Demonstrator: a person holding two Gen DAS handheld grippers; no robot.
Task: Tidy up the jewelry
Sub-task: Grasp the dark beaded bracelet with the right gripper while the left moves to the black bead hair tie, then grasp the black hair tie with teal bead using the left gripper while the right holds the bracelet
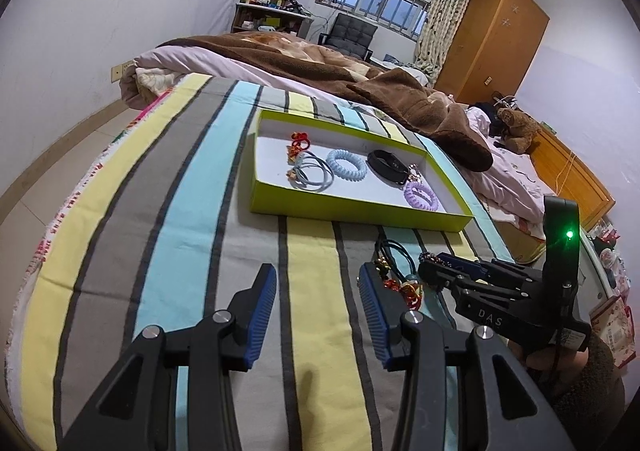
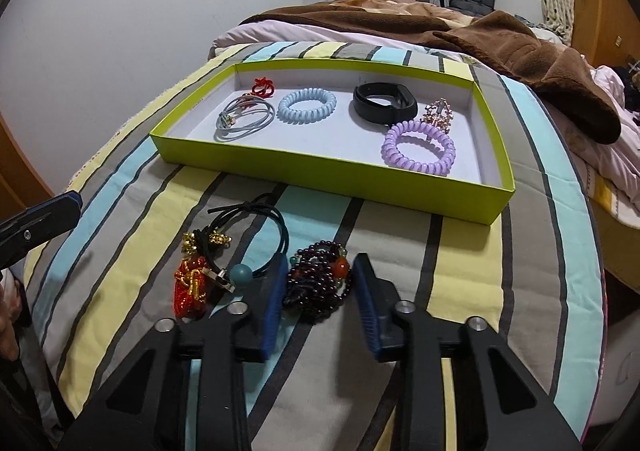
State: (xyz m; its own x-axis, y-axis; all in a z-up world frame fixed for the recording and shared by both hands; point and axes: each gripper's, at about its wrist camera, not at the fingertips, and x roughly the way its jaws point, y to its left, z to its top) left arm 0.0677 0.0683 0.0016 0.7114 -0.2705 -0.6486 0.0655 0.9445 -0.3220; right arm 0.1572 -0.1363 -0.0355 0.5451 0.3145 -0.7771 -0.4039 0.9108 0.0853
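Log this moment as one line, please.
right gripper: open, straddling dark bead bracelet on bedspread | left gripper: open, empty | green tray: two coil ties, black band inside

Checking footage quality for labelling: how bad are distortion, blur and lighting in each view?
Left wrist view: strong fisheye bends the lime-green cardboard tray; jewelry is sharp, lighting soft. Right wrist view: same curvature, dark corners; the dark purple beaded bracelet between the open right tool stays sharp.

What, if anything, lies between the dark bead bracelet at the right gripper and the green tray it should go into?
Nothing visible blocks it. The dark bead bracelet sits between the open right gripper fingers, and only bare striped bedspread separates it from the green tray, whose low near wall must be cleared.
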